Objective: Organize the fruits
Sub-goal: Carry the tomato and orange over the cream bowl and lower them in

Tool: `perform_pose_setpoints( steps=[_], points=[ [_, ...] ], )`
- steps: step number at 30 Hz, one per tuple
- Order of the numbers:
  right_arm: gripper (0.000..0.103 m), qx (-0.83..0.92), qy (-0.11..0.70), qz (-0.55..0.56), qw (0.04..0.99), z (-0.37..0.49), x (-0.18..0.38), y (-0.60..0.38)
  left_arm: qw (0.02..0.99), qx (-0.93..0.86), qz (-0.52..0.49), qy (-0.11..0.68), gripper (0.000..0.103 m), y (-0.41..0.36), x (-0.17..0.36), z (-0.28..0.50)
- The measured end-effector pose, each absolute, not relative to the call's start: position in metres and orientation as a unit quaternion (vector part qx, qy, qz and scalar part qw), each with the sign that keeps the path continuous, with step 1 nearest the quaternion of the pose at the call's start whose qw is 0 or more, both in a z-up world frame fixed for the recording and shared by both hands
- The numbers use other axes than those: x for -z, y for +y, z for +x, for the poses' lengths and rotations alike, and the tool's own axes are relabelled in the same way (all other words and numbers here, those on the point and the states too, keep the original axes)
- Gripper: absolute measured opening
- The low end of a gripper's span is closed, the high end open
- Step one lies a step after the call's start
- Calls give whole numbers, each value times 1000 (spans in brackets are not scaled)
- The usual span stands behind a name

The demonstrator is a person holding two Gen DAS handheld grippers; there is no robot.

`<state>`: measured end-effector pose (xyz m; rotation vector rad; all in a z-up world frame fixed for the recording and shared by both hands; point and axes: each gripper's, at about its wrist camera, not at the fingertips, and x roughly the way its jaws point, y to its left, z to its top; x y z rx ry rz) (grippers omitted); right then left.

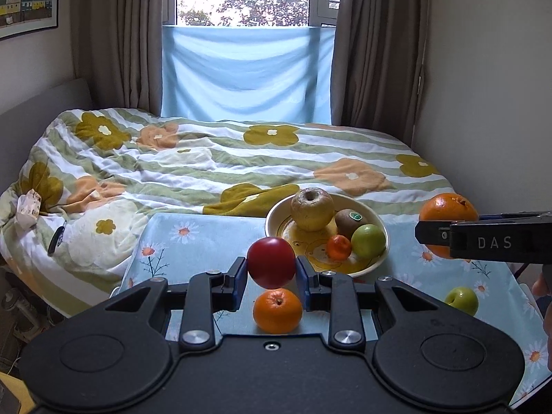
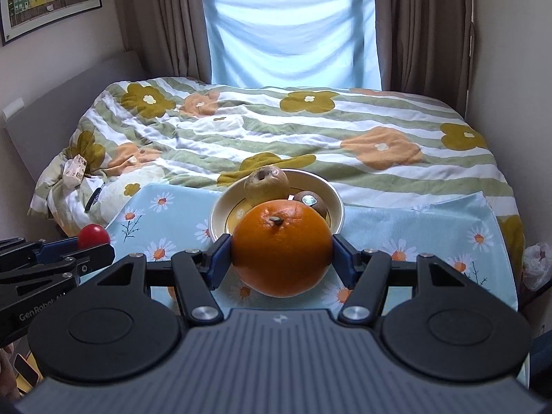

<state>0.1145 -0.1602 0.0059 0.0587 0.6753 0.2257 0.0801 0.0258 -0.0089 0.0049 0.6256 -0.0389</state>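
Observation:
My left gripper (image 1: 271, 269) is shut on a red apple (image 1: 271, 262) and holds it above the floral cloth, over a loose orange (image 1: 277, 310). My right gripper (image 2: 281, 253) is shut on a large orange (image 2: 281, 246) in front of the cream bowl (image 2: 336, 207). The bowl (image 1: 276, 214) holds a yellow apple (image 1: 312, 208), a kiwi (image 1: 352, 220), a green apple (image 1: 368, 240) and a small tangerine (image 1: 339, 247). The right gripper (image 1: 419, 229) with its orange (image 1: 448, 208) also shows at the right of the left wrist view. The left gripper (image 2: 103, 246) and red apple (image 2: 93, 236) show at left of the right wrist view.
A loose green apple (image 1: 462, 301) lies on the blue daisy cloth (image 1: 193, 238) at front right. Behind it is a bed with a flowered quilt (image 1: 214, 158), then curtains and a window. A wall (image 1: 490, 103) is close on the right.

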Motion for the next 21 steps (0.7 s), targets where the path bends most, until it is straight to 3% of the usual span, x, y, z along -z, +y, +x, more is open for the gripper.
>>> perform_pose_setpoints(
  steps=[11, 21],
  points=[
    [76, -59, 337, 59, 938, 157, -2, -133, 943, 88, 29, 320, 33, 45, 12, 157],
    [76, -3, 346, 88, 934, 210, 18, -123, 921, 138, 72, 357, 33, 40, 49, 232]
  ],
)
